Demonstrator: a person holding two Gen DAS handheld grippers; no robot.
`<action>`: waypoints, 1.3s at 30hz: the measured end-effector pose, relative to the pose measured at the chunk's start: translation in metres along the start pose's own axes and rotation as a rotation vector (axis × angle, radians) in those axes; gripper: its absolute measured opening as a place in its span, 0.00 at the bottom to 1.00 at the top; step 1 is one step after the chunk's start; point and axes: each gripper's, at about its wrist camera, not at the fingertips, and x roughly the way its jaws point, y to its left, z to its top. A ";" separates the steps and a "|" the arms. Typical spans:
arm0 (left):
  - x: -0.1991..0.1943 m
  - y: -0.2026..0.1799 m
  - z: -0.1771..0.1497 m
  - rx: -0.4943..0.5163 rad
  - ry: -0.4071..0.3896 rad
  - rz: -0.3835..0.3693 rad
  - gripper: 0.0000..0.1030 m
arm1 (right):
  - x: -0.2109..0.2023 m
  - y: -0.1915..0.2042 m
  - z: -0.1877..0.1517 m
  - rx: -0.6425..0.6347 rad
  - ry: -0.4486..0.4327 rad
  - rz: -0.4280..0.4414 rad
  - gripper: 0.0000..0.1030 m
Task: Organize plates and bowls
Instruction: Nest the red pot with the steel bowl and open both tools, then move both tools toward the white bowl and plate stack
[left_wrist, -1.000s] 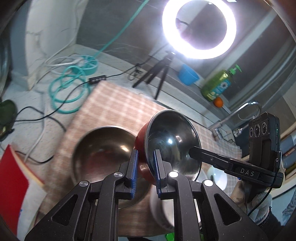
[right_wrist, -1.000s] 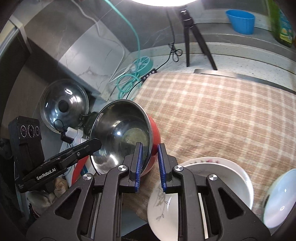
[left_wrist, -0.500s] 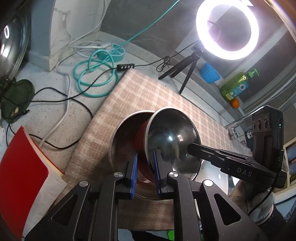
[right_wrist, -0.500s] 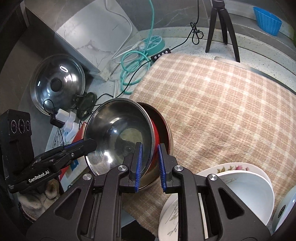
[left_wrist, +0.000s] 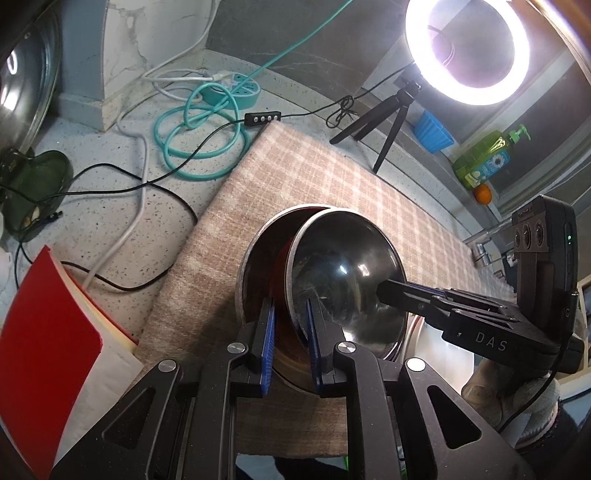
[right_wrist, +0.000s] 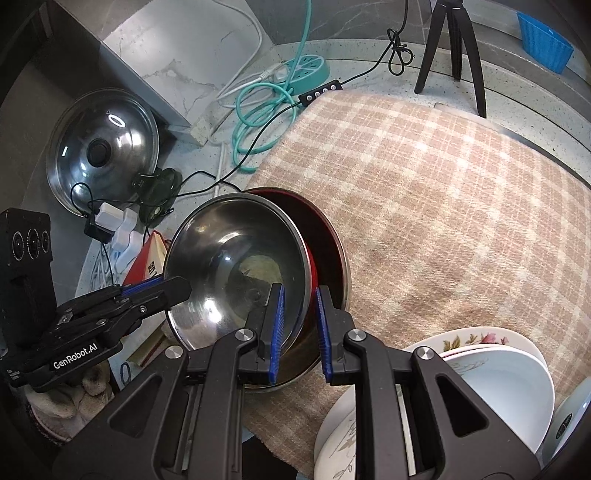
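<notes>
A steel bowl with a red outside (left_wrist: 343, 280) (right_wrist: 236, 266) rests tilted inside a larger steel bowl (left_wrist: 258, 269) (right_wrist: 328, 243) on the checked cloth. My left gripper (left_wrist: 290, 347) straddles the near rim of the red bowl, jaws slightly apart. My right gripper (right_wrist: 299, 332) straddles the opposite rim, jaws also slightly apart. Each gripper shows in the other's view: the right (left_wrist: 391, 291) and the left (right_wrist: 177, 288). White flowered plates and bowls (right_wrist: 491, 376) are stacked at the lower right.
The checked cloth (right_wrist: 461, 206) covers the counter. A teal cable coil and power strip (left_wrist: 207, 122), black cables, a pot lid (right_wrist: 99, 147), a red book (left_wrist: 48, 332), a ring light on a tripod (left_wrist: 465, 48), a blue tub (right_wrist: 543, 37) and a green soap bottle (left_wrist: 487, 158) surround it.
The red bowl has come down from above the cloth into the larger steel bowl. Both grippers' jaws have opened a little around its rim.
</notes>
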 end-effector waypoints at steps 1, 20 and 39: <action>0.000 0.000 0.000 0.002 0.000 0.002 0.14 | 0.001 0.000 0.000 0.000 0.002 -0.001 0.17; -0.007 -0.008 0.006 0.034 -0.044 0.036 0.31 | -0.016 0.012 0.003 -0.054 -0.076 0.017 0.59; -0.023 -0.045 0.014 0.097 -0.090 0.005 0.55 | -0.090 -0.030 -0.007 0.019 -0.207 -0.015 0.84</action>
